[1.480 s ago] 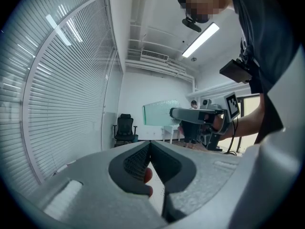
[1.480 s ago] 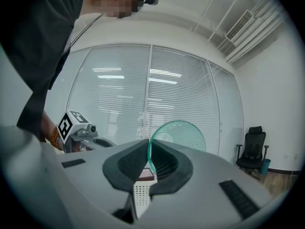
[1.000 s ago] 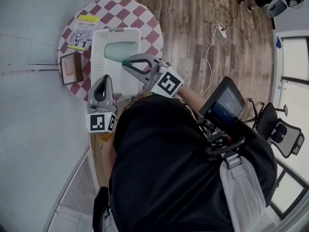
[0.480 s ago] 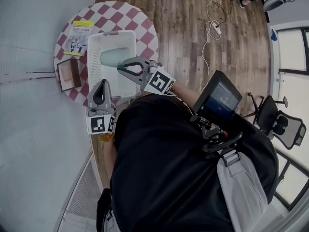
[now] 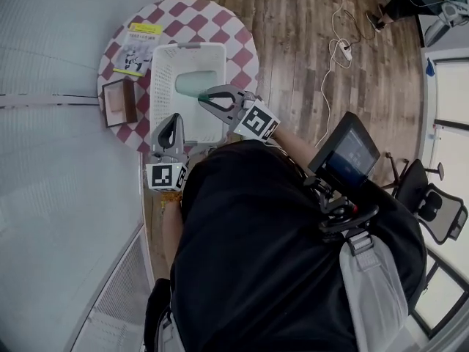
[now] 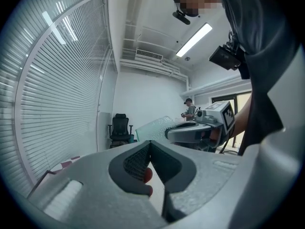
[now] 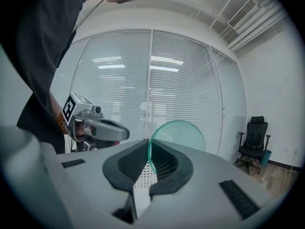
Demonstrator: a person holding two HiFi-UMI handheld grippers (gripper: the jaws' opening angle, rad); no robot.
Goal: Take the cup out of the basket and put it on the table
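A pale green see-through cup lies on its side in the white basket on the round checkered table. My right gripper is shut on the cup's rim; in the right gripper view the rim is pinched between the pads of the right gripper, with the basket's holed wall below. My left gripper hovers at the basket's near edge, shut and holding nothing. In the left gripper view the left gripper has its pads together, and the cup and right gripper show beyond.
On the table left of the basket lie a printed leaflet and a small wooden box. A power strip with a cable is on the wood floor to the right. An office chair stands far right.
The head view has shifted a little. My right gripper stays shut on the cup over the basket; the left gripper keeps its place by the basket's near edge.
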